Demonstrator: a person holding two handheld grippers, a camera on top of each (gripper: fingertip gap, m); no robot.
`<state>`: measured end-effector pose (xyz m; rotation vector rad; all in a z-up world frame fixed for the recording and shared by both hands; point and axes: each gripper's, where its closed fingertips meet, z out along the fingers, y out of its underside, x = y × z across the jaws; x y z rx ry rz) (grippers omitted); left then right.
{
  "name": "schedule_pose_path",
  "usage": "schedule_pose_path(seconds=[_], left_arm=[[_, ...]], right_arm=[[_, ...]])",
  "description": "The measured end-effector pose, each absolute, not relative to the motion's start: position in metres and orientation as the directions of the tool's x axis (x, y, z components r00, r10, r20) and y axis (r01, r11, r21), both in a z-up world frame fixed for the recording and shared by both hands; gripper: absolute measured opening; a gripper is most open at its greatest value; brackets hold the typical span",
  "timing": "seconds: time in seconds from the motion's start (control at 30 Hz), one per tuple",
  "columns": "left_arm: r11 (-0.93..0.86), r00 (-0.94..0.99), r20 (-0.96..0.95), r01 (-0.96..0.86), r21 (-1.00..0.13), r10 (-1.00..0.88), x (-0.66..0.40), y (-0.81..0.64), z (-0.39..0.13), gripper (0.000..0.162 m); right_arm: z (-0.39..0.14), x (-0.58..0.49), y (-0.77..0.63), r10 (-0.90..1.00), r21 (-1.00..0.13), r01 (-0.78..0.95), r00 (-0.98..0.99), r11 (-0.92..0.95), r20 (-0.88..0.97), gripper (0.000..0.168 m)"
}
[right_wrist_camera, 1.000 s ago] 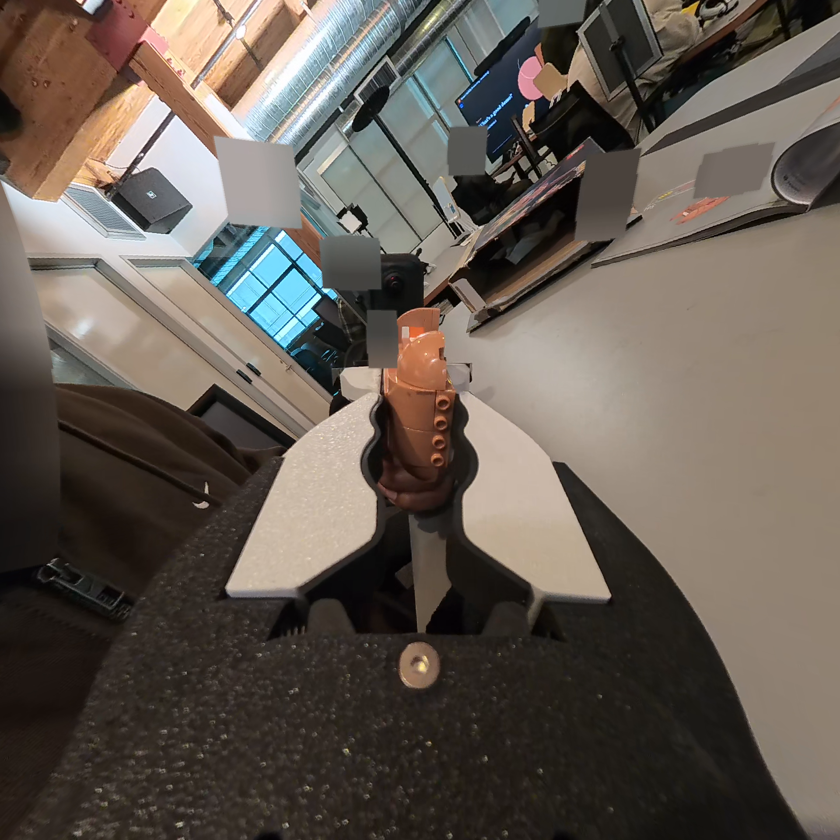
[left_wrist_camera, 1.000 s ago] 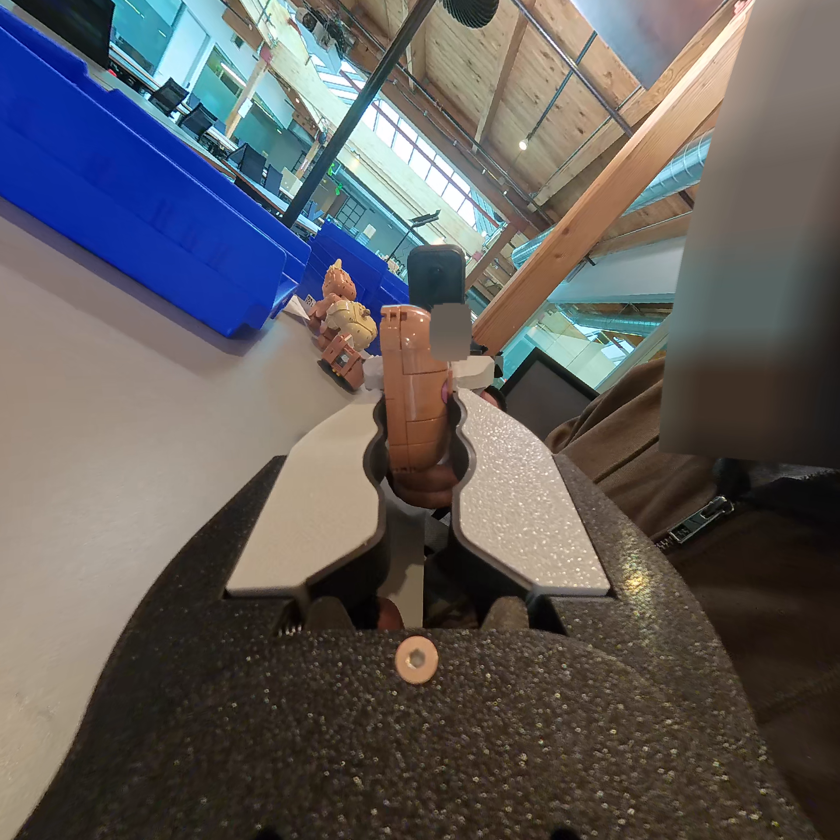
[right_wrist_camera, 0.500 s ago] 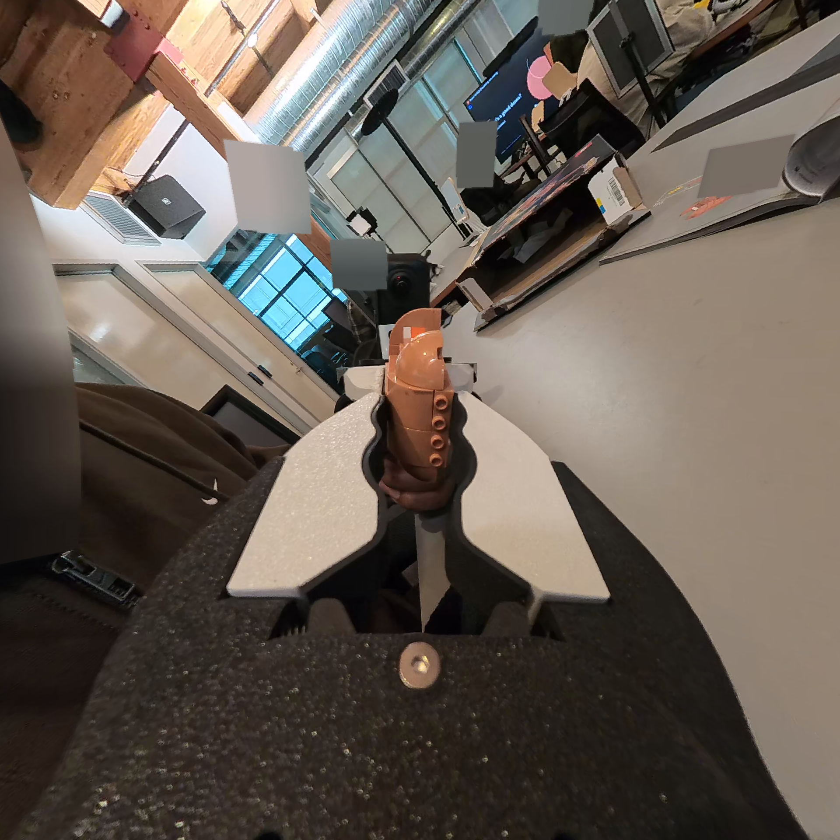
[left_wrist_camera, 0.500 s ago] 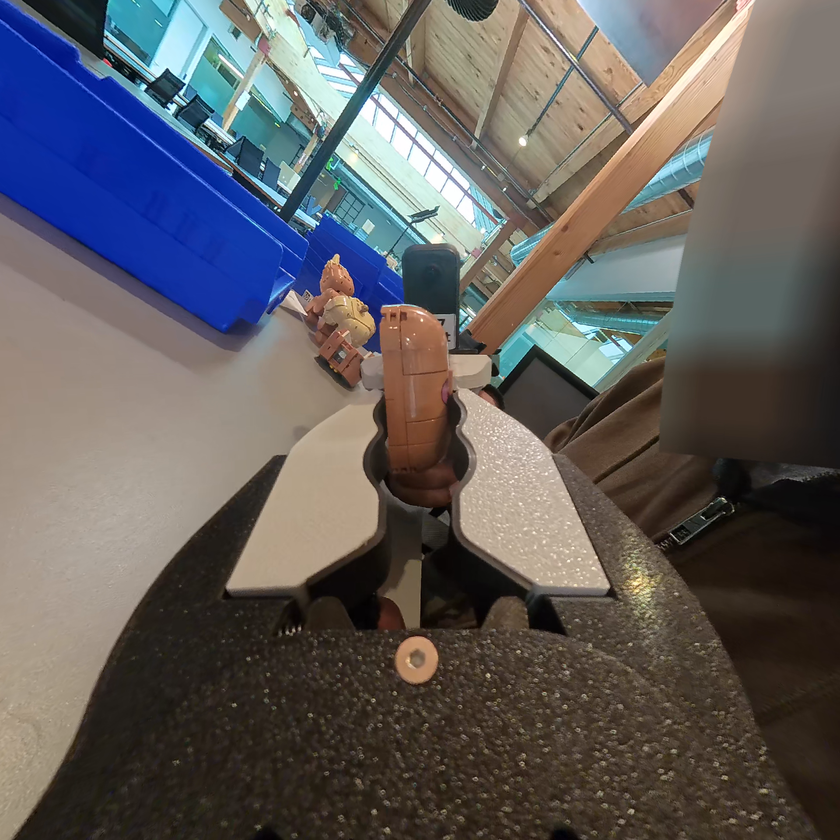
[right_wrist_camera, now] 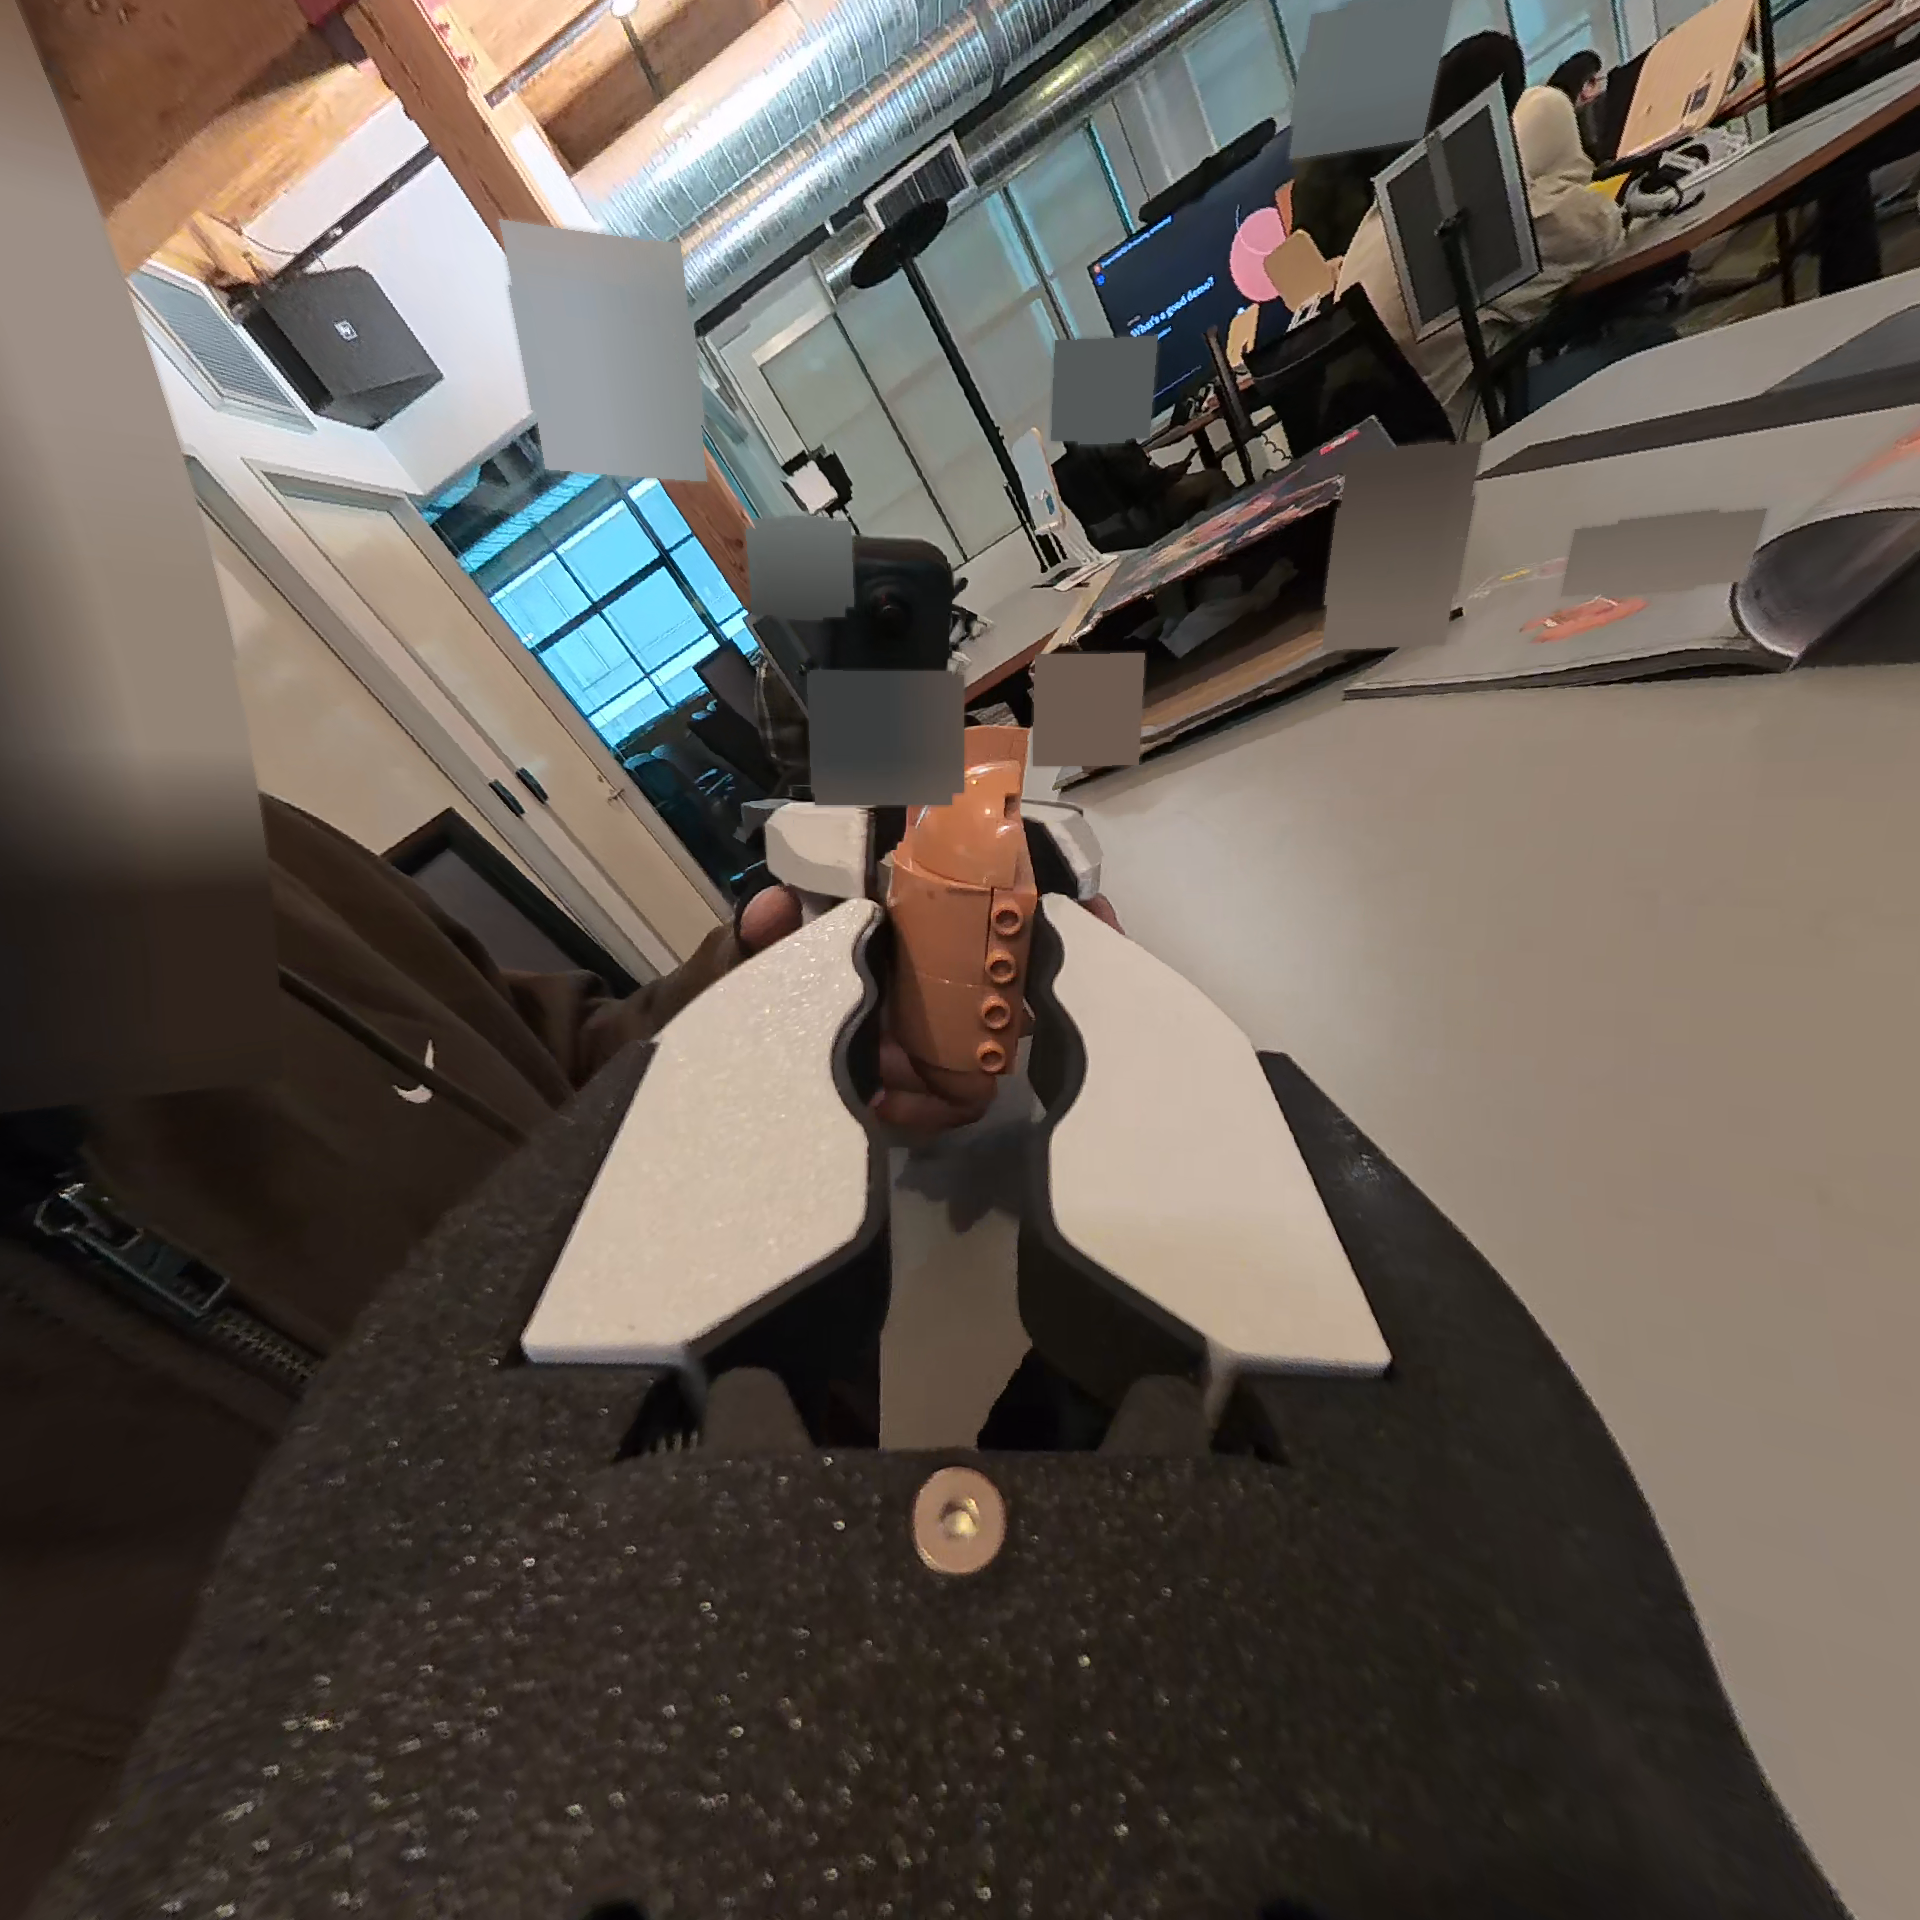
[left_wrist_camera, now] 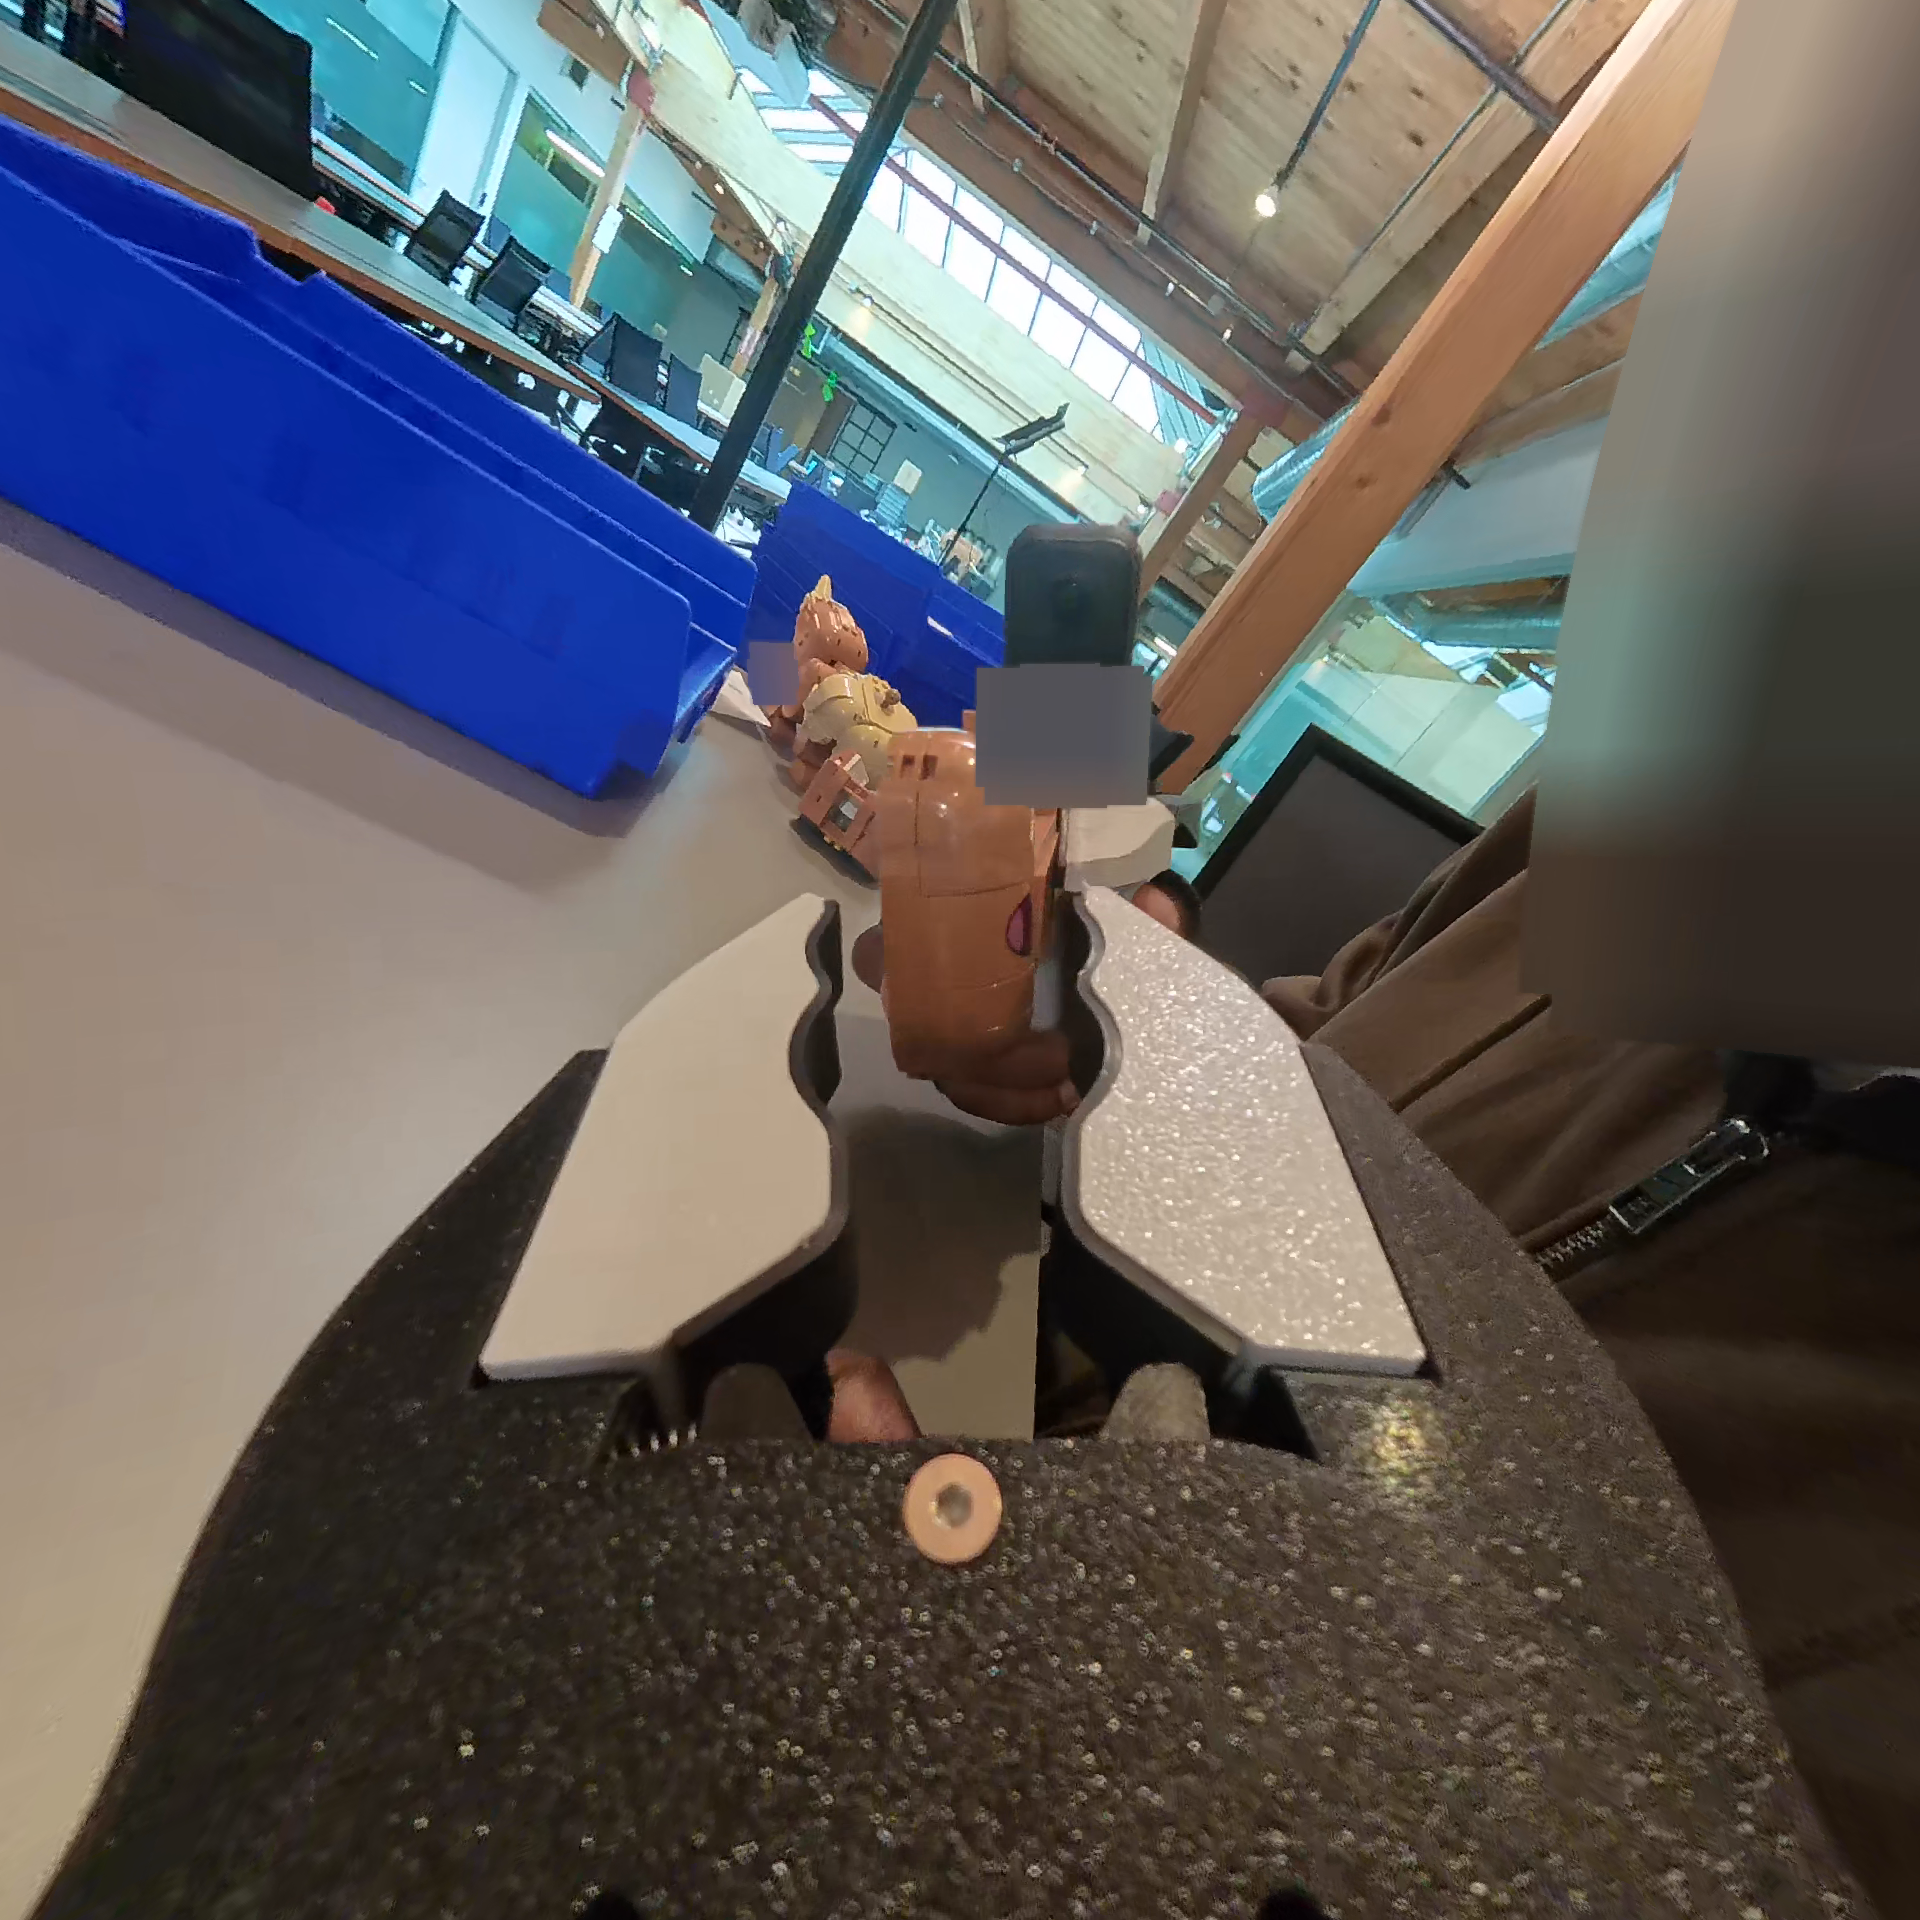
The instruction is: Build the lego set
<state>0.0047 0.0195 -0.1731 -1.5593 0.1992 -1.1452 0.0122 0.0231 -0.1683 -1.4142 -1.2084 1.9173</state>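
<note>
Worktop: a pale grey, smooth worktop [left_wrist_camera: 260, 987] carried everything, and the two wrist views faced each other across it.
Bins: long blue plastic bins [left_wrist_camera: 312, 499] stood along its far edge.
Booklet: an open grey booklet [right_wrist_camera: 1662, 613] lay well apart on the other side.
Left hand-held gripper [left_wrist_camera: 951, 971]: its jaws stood clearly parted; the piece touched only the right-side finger, with a gap on the other side.
Right hand-held gripper [right_wrist_camera: 956, 977]: its jaws were closed on the piece.
Sub-assembly: a rounded tan-brown brick sub-assembly with a row of studs [right_wrist_camera: 961, 935] sat above the worktop, between both grippers.
Figure: a small, partly built brown-and-cream brick figure [left_wrist_camera: 842, 727] stood just beside the bins.
Progress: probably midway; this piece looked built, but was not yet attached to the figure.
</note>
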Motion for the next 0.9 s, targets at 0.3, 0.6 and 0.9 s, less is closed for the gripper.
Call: schedule_pose_path(seconds=[0.3,0.6,0.9], left_arm=[[-0.365,0.46,0.547,0.428,-0.827,-0.699,0.0115,0.0179,-0.1713,0.028],[-0.384,0.447,0.567,0.437,-0.813,-0.692,0.0139,0.0175,-0.1725,0.026],[-0.385,0.448,0.561,0.427,-0.818,-0.696,0.0144,0.0148,-0.1726,0.025]], right_arm=[[-0.1705,0.0109,0.0166,0.758,-0.849,0.151,-0.391,-0.507,-0.522,0.024],[-0.1712,0.0127,0.0169,0.735,-0.834,0.164,-0.404,-0.527,-0.544,0.025],[-0.1712,0.0127,0.0143,0.729,-0.833,0.171,-0.413,-0.527,-0.546,0.024]])
